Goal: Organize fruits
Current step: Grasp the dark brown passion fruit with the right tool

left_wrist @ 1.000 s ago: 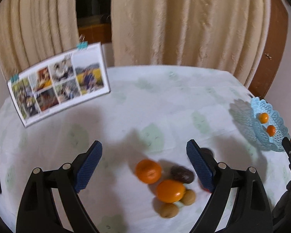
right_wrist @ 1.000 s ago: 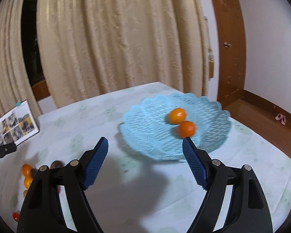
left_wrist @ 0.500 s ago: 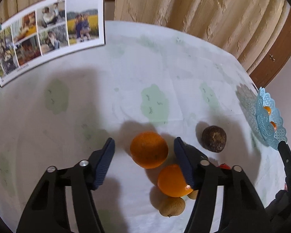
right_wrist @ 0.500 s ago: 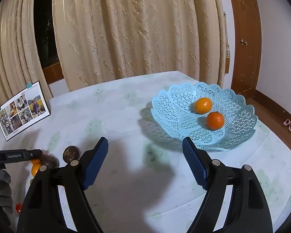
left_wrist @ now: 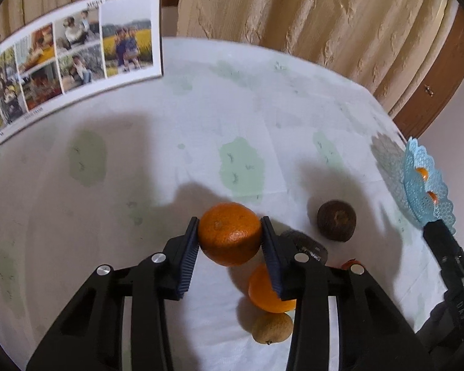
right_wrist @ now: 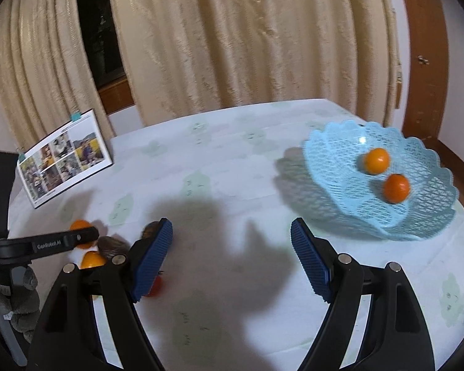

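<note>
My left gripper (left_wrist: 229, 228) has its jaws closing on an orange (left_wrist: 230, 233), and both blue pads touch its sides on the tablecloth. Close behind and to the right lie a second orange (left_wrist: 267, 293), a tan fruit (left_wrist: 272, 327), a dark oval fruit (left_wrist: 306, 244), a round brown fruit (left_wrist: 336, 220) and a small red fruit (right_wrist: 154, 286). The blue lattice basket (right_wrist: 417, 216) stands at the right with two small oranges (right_wrist: 376, 160) inside. Over bare cloth between the pile and the basket, my right gripper (right_wrist: 232, 227) is open and holds nothing.
A propped photo card (left_wrist: 74, 58) stands at the table's far left. Beige curtains (right_wrist: 232, 46) hang behind the table, and a wooden door frame (right_wrist: 427, 61) is at the right. A gloved hand (right_wrist: 18, 296) holds the left gripper's handle. The table edge curves off past the basket.
The left gripper came down and its jaws narrowed from wide apart to touching the orange. The right gripper swung left, so the basket now sits farther right in its view.
</note>
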{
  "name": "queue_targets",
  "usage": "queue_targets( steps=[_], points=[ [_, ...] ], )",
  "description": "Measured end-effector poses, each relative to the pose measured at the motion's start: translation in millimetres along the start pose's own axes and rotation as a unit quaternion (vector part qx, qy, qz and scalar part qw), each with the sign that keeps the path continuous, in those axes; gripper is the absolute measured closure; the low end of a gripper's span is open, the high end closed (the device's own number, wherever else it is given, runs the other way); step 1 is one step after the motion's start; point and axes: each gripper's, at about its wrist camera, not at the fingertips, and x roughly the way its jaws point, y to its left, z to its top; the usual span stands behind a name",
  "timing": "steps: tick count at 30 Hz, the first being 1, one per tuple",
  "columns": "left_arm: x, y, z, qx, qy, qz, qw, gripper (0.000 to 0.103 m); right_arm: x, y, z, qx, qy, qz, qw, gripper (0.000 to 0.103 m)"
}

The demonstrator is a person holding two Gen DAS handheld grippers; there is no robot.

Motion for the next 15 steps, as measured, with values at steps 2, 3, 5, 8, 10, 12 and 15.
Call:
queue_targets(
  steps=[2,3,5,8,10,12,15],
  points=[
    [-10.5,0.3,3.4,0.002,-0.017,0.008,0.9998,0.064,3.0,7.3,2.5,-0.001,0.008,0.018,1.0,0.023],
    [-17.2,0.6,5.2,0.002,-0.026,0.01,0.9996,0.063,4.4,11.8,3.2,-0.002,0.012,0.028,1.0,0.023],
    [-27.3,1.1,7.5,0.001,-0.04,0.013,0.9991,0.063,7.7,20.4,3.9,-0.005,0.021,0.049,0.999,0.023],
    [-44.4,2.2,11.7,0.002,-0.064,0.019,0.9977,0.063,14.5,33.0,3.7,-0.006,0.041,0.082,0.996,0.023],
    [-55.0,3.8,13.6,0.001,-0.078,0.02,0.9968,0.063,19.2,38.6,3.2,-0.006,0.047,0.087,0.995,0.023],
    [-61.7,5.0,15.1,0.001,-0.086,0.019,0.9961,0.063,27.8,37.8,4.8,0.005,0.055,0.081,0.995,0.023],
    [-71.8,2.5,17.5,0.003,-0.101,0.019,0.9947,0.063,48.2,30.6,9.6,0.032,0.082,0.076,0.993,0.023]
  ],
)
